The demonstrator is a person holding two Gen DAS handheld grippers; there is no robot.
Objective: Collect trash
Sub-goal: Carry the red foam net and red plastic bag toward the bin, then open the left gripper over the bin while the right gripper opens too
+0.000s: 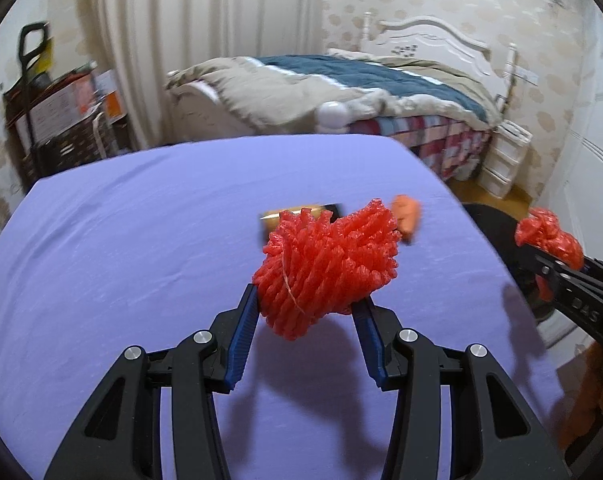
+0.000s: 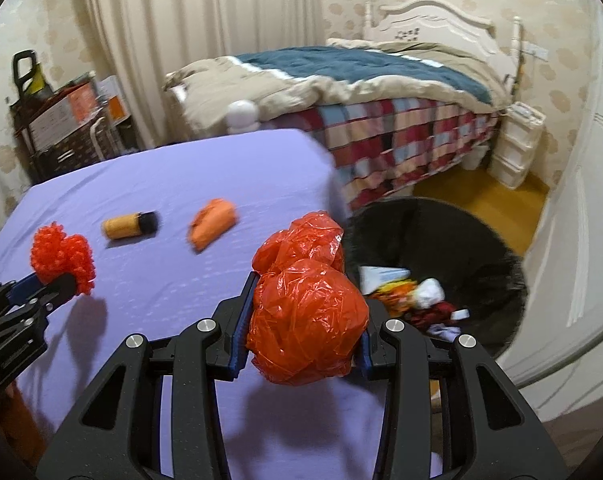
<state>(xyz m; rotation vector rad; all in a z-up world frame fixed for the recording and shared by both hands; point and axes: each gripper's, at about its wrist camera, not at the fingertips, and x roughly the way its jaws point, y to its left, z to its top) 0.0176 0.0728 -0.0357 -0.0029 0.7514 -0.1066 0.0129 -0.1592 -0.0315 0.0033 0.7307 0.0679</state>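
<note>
My left gripper (image 1: 307,300) is shut on a red foam net (image 1: 329,268) and holds it above the purple table (image 1: 121,240). It also shows in the right wrist view (image 2: 63,258). My right gripper (image 2: 305,300) is shut on a crumpled red plastic bag (image 2: 307,312), held near the table's right edge; the bag also shows in the left wrist view (image 1: 549,236). An orange wrapper (image 2: 213,228) and a yellow roll with a black end (image 2: 129,226) lie on the table. A black trash bin (image 2: 441,280) with litter stands on the floor to the right.
A bed (image 2: 361,92) with a blue and beige quilt stands behind the table. A white drawer unit (image 2: 517,148) is by the bed. A dark rack with boxes (image 2: 65,124) stands at the back left.
</note>
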